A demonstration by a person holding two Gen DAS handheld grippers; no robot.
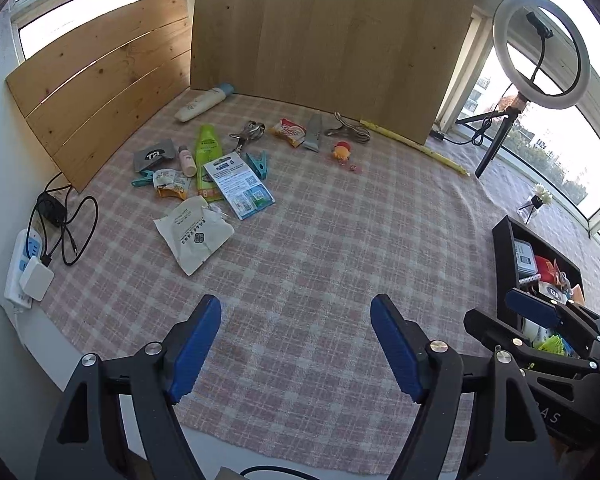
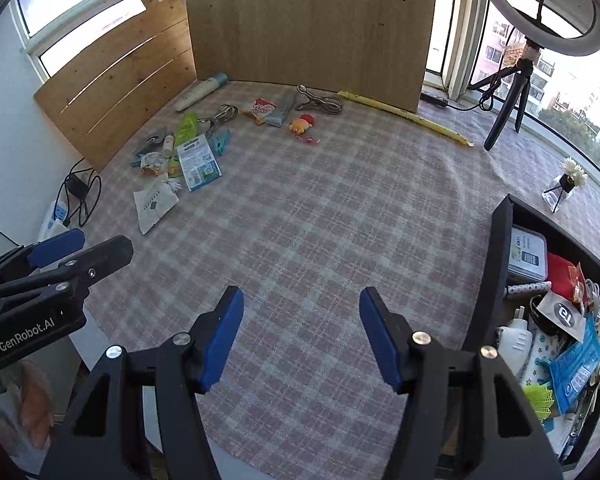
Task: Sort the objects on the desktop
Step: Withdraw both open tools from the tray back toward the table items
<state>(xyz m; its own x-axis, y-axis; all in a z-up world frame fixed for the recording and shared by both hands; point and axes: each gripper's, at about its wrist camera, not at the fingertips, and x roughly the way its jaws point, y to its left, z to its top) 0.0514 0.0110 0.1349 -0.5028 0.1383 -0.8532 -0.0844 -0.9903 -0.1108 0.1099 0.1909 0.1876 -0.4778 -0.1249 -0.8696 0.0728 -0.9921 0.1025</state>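
Loose items lie on the far left of the checked cloth: a white paper pouch (image 1: 194,234), a blue-and-white card pack (image 1: 239,185), a green tube (image 1: 207,156), a white bottle (image 1: 202,103), a snack packet (image 1: 291,131), an orange toy (image 1: 341,151) and metal clips (image 1: 350,128). A black bin (image 2: 496,264) at the right holds several sorted things. My left gripper (image 1: 296,346) is open and empty over the near cloth. My right gripper (image 2: 301,334) is open and empty beside the bin. Each gripper shows in the other's view.
Wooden boards (image 1: 328,40) stand behind the cloth. A power strip with cables (image 1: 24,268) lies off the cloth's left edge. A ring light on a tripod (image 1: 540,52) and a small flower vase (image 2: 568,180) stand at the right. A yellow strip (image 1: 416,146) lies by the board.
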